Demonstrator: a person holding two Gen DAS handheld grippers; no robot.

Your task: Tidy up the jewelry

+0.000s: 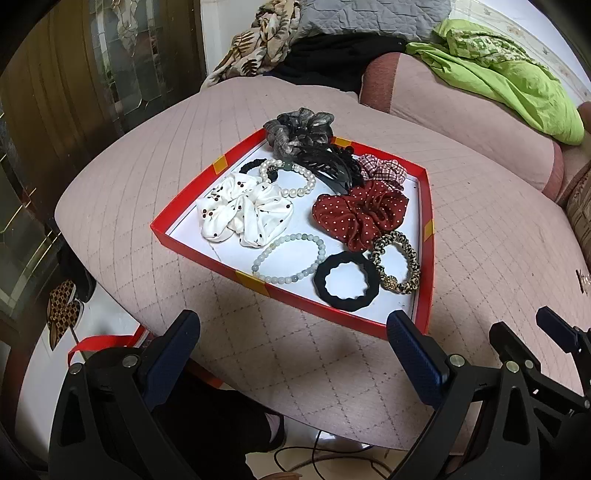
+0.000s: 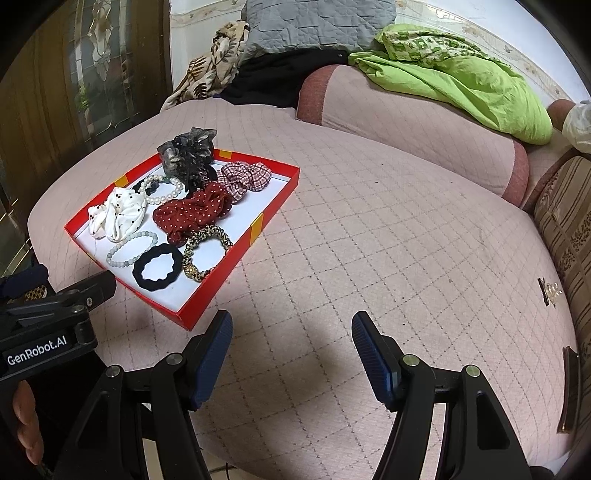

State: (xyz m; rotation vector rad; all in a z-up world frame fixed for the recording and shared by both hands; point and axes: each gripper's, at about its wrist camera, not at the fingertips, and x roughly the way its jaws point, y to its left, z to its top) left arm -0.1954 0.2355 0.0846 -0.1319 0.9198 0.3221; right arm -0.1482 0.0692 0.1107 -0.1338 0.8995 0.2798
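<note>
A shallow red tray (image 1: 428, 206) (image 2: 275, 201) with a white floor lies on the pink quilted cushion. In it are a white dotted scrunchie (image 1: 243, 214), a red dotted scrunchie (image 1: 358, 216) (image 2: 192, 216), a plaid scrunchie (image 1: 384, 168), a grey sheer scrunchie (image 1: 299, 129), a black claw clip (image 1: 328, 166), a pearl bracelet (image 1: 295, 181), a pale bead bracelet (image 1: 288, 258) (image 2: 129, 247), a black hair tie (image 1: 347, 280) (image 2: 157, 269) and a leopard hair tie (image 1: 397, 262) (image 2: 205, 254). My left gripper (image 1: 291, 328) hovers open just before the tray's near edge, holding nothing. My right gripper (image 2: 291, 328) stands open and holds nothing, right of the tray.
A small gold and dark hair piece (image 2: 550, 291) lies on the cushion at the far right, beside a striped cushion (image 2: 569, 229). Green cloth (image 2: 461, 81) and folded bedding (image 2: 314, 33) sit at the back. A dark flat object (image 2: 569, 387) rests by the right edge.
</note>
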